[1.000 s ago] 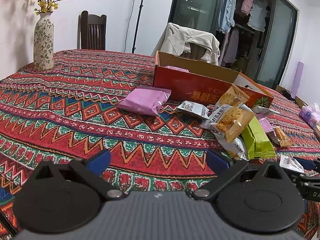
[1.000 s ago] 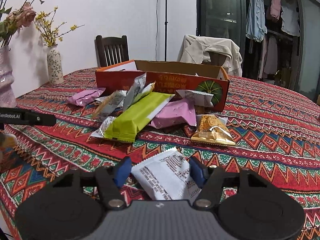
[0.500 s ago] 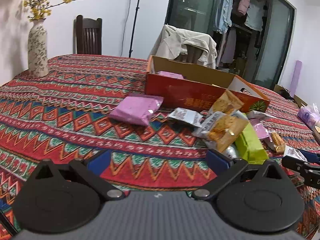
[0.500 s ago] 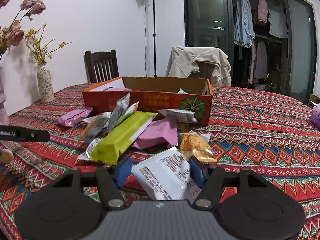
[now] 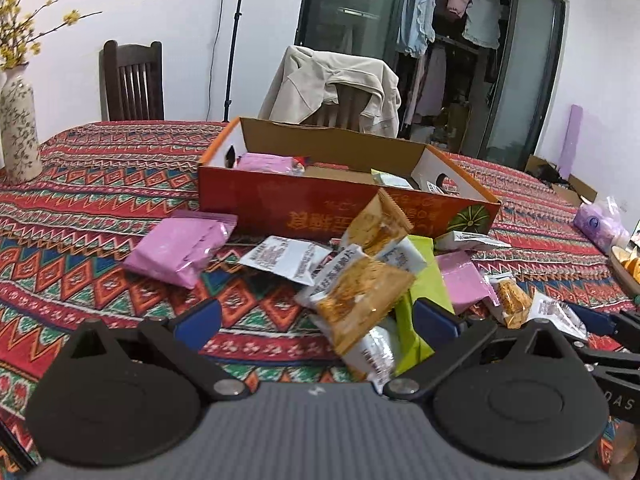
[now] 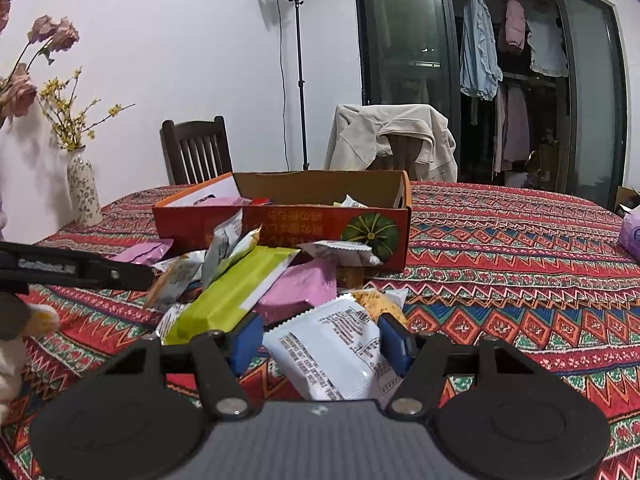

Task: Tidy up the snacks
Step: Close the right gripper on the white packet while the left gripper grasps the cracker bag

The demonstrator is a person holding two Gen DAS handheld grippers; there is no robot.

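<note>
An orange cardboard box [image 5: 280, 204] stands on the patterned tablecloth with a few snack packets inside; it also shows in the right wrist view [image 6: 280, 220]. A heap of snacks lies in front of it: a pink packet [image 5: 180, 252], a white packet [image 5: 286, 258], orange cracker packets [image 5: 360, 300] and a green bar [image 6: 232, 296]. My left gripper [image 5: 316, 316] is open and empty, low over the cloth before the heap. My right gripper [image 6: 320, 340] is shut on a white snack packet [image 6: 336, 352], lifted above the table.
A flowered vase [image 5: 18, 136] stands at the table's far left. Two chairs [image 5: 134, 80] stand behind the table, one draped with a beige jacket [image 5: 332, 84]. A purple bag [image 5: 600, 224] and a bowl [image 5: 626, 268] sit at the right edge.
My left gripper has moved forward and right toward the snack heap, still open. My right gripper has risen with the white packet and now looks over the box rim.
</note>
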